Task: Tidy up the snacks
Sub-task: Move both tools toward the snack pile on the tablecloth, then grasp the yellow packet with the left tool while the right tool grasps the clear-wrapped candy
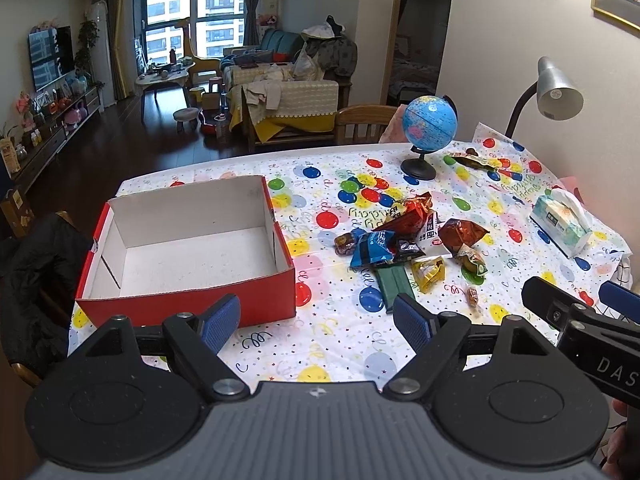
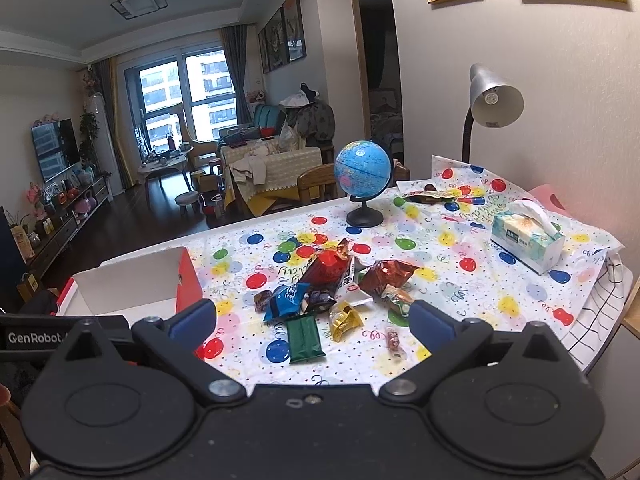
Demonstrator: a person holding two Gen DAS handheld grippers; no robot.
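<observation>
Box (image 1: 192, 256) sits empty just left of the snacks (image 1: 412, 240), handy for loading. Left gripper (image 1: 316, 320) and right gripper (image 2: 312, 320) both hang open, holding nothing.

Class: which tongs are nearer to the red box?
Left. The left tongs hover open just before the red box; the right tongs face the snack pile, with the box off to their left.

The left gripper (image 1: 316, 322) points toward twelve o'clock, its blue-padded fingers (image 1: 221, 322) spread wide and holding nothing. The right gripper (image 2: 312, 318) sits at its three o'clock side, likewise aimed toward twelve, jaws parted wide and bare.
</observation>
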